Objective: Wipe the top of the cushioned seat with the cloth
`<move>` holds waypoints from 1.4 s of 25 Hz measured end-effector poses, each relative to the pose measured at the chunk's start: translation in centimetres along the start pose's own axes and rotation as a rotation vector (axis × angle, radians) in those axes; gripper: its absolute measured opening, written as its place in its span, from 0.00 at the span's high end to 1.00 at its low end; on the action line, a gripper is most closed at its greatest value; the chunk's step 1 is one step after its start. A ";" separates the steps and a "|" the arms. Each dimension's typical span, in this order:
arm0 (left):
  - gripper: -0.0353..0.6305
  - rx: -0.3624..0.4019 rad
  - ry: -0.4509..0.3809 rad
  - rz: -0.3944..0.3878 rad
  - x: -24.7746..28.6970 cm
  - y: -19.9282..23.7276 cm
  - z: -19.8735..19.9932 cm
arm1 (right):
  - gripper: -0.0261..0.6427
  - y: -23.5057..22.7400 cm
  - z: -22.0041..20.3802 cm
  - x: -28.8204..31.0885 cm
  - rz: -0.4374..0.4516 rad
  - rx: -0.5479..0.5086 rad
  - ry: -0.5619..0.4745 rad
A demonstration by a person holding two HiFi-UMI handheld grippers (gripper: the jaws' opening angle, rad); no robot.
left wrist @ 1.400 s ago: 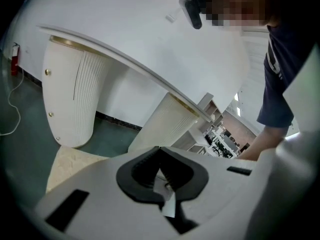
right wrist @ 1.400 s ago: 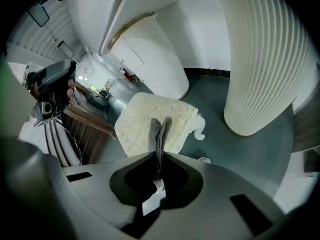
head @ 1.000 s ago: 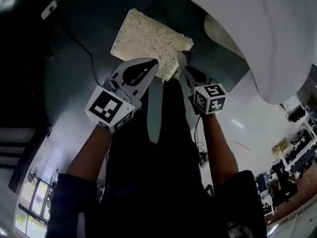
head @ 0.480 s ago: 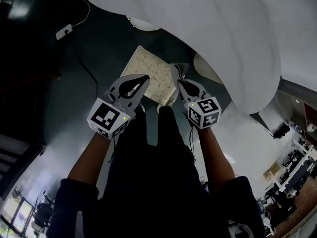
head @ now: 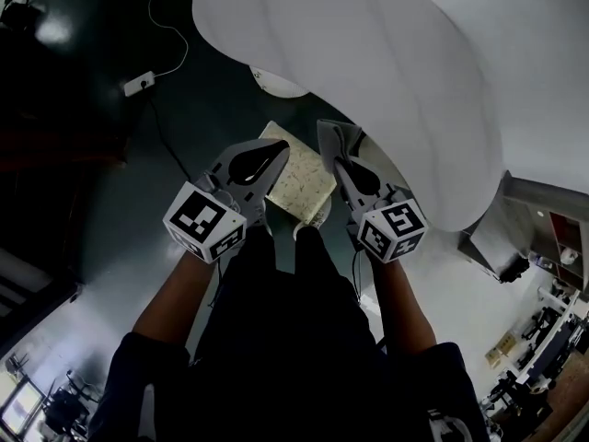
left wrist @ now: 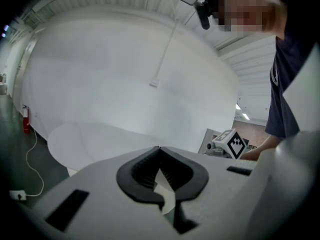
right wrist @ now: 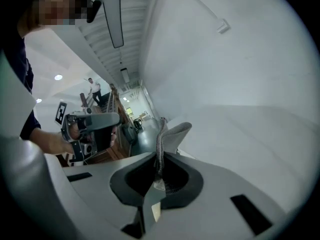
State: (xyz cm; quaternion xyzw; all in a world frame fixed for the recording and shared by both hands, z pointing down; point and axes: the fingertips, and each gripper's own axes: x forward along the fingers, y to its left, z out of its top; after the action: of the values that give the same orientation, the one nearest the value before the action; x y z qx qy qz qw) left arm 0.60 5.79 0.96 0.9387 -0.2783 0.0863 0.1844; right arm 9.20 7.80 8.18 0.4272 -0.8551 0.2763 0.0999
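A big white rounded cushioned seat (head: pixel 386 90) fills the upper right of the head view and bulks just ahead of both grippers (left wrist: pixel 125 84) (right wrist: pixel 240 74). My right gripper (head: pixel 336 159) (right wrist: pixel 160 156) is shut on a grey cloth (head: pixel 342 136) (right wrist: pixel 172 134), whose folded end sticks up past the tips, close to the seat's lower edge. To its left, my left gripper (head: pixel 276 145) (left wrist: pixel 159 148) is shut with nothing in it. Below and between them a cream patterned square pad (head: pixel 302 180) lies on the dark floor.
A white adapter (head: pixel 138 83) with a thin cable lies on the dark floor at upper left. A white round piece (head: pixel 276 83) shows under the seat's edge. A grey box (head: pixel 497 247) stands at right. The person's dark legs (head: pixel 285 320) are below the grippers.
The view has swung toward the white seat, which now covers much more of the frame. Both grippers sit nearer its edge, and less of the patterned pad shows. The cloth stays gripped.
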 end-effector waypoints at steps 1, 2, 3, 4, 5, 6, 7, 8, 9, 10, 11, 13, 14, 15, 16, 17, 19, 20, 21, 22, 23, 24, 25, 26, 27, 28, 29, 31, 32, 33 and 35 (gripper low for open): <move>0.94 0.000 -0.011 0.002 -0.2 0.1 0.7 | 0.91 0.4 1.1 0.0 0.006 -0.009 -0.020; 0.94 0.004 -0.021 0.004 -0.3 0.2 1.3 | 0.91 0.7 2.2 0.0 0.012 -0.017 -0.039; 0.94 0.010 -0.029 0.005 -0.5 0.2 1.9 | 0.91 1.0 3.2 -0.1 0.017 -0.022 -0.058; 0.94 0.014 -0.037 0.004 -0.7 0.2 2.4 | 0.91 1.4 4.1 -0.3 0.021 -0.024 -0.075; 0.94 0.015 -0.045 0.001 -0.9 0.0 3.0 | 0.91 1.8 4.9 -0.5 0.025 -0.026 -0.091; 0.94 0.015 -0.053 -0.003 -1.1 -0.2 3.5 | 0.91 2.2 5.8 -0.9 0.028 -0.028 -0.106; 0.94 0.016 -0.061 -0.006 -1.3 -0.3 4.1 | 0.91 2.6 6.6 -1.2 0.031 -0.033 -0.120; 0.94 0.021 -0.069 -0.009 -1.5 -0.5 4.7 | 0.91 3.0 7.5 -1.4 0.035 -0.042 -0.134; 0.94 0.027 -0.077 -0.012 -1.7 -0.6 5.2 | 0.91 3.4 8.3 -1.7 0.038 -0.053 -0.147; 0.94 0.034 -0.083 -0.013 -1.9 -0.6 5.7 | 0.91 3.7 9.1 -1.9 0.041 -0.063 -0.159; 0.94 0.040 -0.087 -0.013 -2.0 -0.5 6.1 | 0.91 4.0 9.9 -2.1 0.044 -0.072 -0.172; 0.94 0.052 -0.096 -0.016 -2.2 -0.5 6.9 | 0.91 4.5 11.5 -2.6 0.050 -0.081 -0.199; 0.94 0.057 -0.099 -0.017 -2.1 -0.5 7.2 | 0.91 4.7 12.2 -2.8 0.054 -0.082 -0.212; 0.94 0.060 -0.102 -0.018 -2.1 -0.5 7.5 | 0.91 4.8 12.9 -3.1 0.056 -0.083 -0.224; 0.94 0.063 -0.105 -0.019 -2.0 -0.5 7.7 | 0.91 5.0 13.6 -3.3 0.060 -0.087 -0.235; 0.94 0.066 -0.108 -0.022 -2.0 -0.5 8.0 | 0.91 5.1 14.1 -3.4 0.063 -0.094 -0.243; 0.94 0.073 -0.112 -0.029 -1.9 -0.6 8.4 | 0.91 5.3 15.2 -3.8 0.070 -0.108 -0.255; 0.94 0.076 -0.114 -0.032 -1.7 -0.7 8.6 | 0.91 5.3 15.7 -4.1 0.071 -0.109 -0.261; 0.94 0.077 -0.115 -0.036 -1.6 -0.8 8.7 | 0.91 5.2 16.2 -4.4 0.071 -0.109 -0.267; 0.94 0.078 -0.116 -0.037 -1.5 -0.9 8.9 | 0.91 5.1 16.7 -4.6 0.071 -0.110 -0.274; 0.94 0.079 -0.118 -0.037 -1.5 -0.9 8.9 | 0.91 5.1 17.0 -4.8 0.071 -0.111 -0.279; 0.94 0.080 -0.121 -0.036 -1.6 -0.9 9.0 | 0.91 5.2 17.1 -4.9 0.072 -0.112 -0.283; 0.94 0.080 -0.124 -0.035 -1.7 -0.8 9.0 | 0.91 5.2 17.2 -4.9 0.073 -0.114 -0.285; 0.94 0.080 -0.126 -0.034 -1.7 -0.8 9.0 | 0.91 5.3 17.2 -5.0 0.074 -0.116 -0.285; 0.94 0.080 -0.128 -0.033 -1.8 -0.8 9.0 | 0.91 5.3 17.2 -5.0 0.074 -0.118 -0.284; 0.94 0.079 -0.128 -0.031 -1.8 -0.7 9.0 | 0.91 5.3 17.3 -5.0 0.075 -0.120 -0.284; 0.94 0.078 -0.128 -0.030 -1.8 -0.7 9.0 | 0.91 5.4 17.3 -4.9 0.077 -0.122 -0.284; 0.94 0.078 -0.128 -0.027 -1.7 -0.6 9.0 | 0.91 5.4 17.4 -5.0 0.078 -0.124 -0.286; 0.94 0.078 -0.129 -0.025 -1.7 -0.5 9.0 | 0.91 5.4 17.4 -5.0 0.079 -0.126 -0.287; 0.94 0.078 -0.130 -0.023 -1.8 -0.5 9.0 | 0.91 5.4 17.4 -5.0 0.080 -0.128 -0.288; 0.94 0.079 -0.134 -0.019 -1.9 -0.5 9.1 | 0.91 5.5 17.5 -5.1 0.081 -0.131 -0.289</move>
State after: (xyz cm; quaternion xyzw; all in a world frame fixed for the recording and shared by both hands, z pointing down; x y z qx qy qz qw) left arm -0.15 3.52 -8.08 0.9515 -0.2773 0.0323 0.1289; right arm 9.18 4.15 -10.50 0.4201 -0.8934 0.1593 -0.0075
